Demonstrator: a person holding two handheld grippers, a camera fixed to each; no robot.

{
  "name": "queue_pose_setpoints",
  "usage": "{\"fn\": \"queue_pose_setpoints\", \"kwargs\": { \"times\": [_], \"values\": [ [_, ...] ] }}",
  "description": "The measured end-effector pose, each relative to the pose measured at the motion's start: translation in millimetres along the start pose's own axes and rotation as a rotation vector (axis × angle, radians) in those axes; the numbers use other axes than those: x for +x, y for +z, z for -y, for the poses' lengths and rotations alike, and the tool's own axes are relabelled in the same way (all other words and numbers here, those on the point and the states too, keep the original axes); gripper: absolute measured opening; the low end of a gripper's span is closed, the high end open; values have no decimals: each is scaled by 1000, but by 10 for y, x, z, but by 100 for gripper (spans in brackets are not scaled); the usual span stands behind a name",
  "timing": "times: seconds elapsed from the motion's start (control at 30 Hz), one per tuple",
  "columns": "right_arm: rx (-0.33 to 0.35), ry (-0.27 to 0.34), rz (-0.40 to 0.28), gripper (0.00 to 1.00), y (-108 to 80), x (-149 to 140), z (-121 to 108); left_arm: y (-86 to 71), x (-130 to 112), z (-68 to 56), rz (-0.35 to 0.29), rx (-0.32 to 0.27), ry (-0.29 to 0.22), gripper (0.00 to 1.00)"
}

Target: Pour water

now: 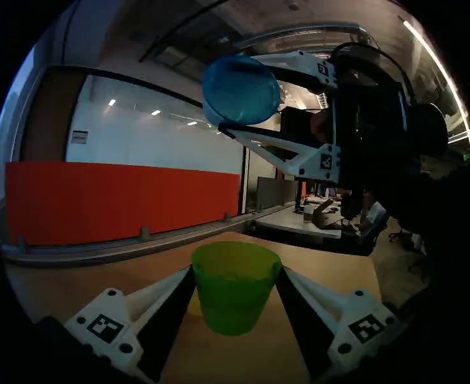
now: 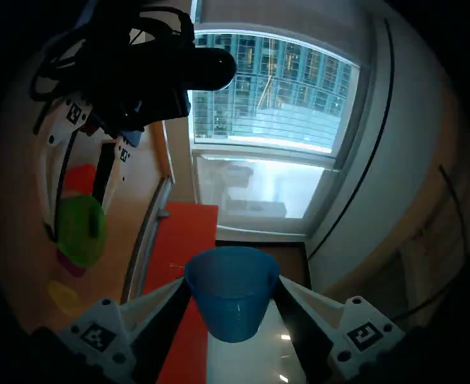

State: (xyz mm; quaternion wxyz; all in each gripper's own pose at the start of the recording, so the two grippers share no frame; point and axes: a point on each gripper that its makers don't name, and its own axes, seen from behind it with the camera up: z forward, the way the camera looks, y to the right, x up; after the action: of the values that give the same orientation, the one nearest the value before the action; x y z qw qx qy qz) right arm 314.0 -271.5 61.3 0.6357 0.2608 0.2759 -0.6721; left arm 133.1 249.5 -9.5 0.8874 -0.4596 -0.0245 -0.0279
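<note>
Our left gripper [image 1: 236,281] has its jaws clenched on the green cup [image 1: 236,304], upright over the wooden counter [image 1: 62,288]. We see the right gripper [image 2: 232,288] grasping the blue cup [image 1: 241,89] — held higher than the green one and tilted — with its jaws pressed on both sides.

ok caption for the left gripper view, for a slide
Left tool grips an upright green cup; the right tool holds a blue cup tipped above it.
</note>
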Motion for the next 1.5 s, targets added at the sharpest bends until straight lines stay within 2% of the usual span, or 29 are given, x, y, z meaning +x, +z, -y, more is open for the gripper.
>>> {"fn": "queue_pose_setpoints", "kwargs": {
  "times": [0.17,0.3,0.47,0.57,0.97,1.37,1.5],
  "values": [
    [-1,9,0,89,0,7,6,-2,-4,2,0,1,-2,86],
    [1,41,-2,89,-14,1,21,-1,0,7,0,2,0,86],
    [9,124,-8,89,-33,-21,27,-5,12,0,0,1,1,86],
    [13,203,-14,89,-52,-26,18,-9,26,-10,-2,0,3,86],
    [75,638,-51,89,-165,90,119,-30,54,22,-6,6,8,86],
    [148,1105,-131,89,-292,383,196,-44,68,39,-4,15,17,86],
    [171,1240,-148,89,-313,430,194,-50,77,36,-4,17,21,86]
  ]
}}
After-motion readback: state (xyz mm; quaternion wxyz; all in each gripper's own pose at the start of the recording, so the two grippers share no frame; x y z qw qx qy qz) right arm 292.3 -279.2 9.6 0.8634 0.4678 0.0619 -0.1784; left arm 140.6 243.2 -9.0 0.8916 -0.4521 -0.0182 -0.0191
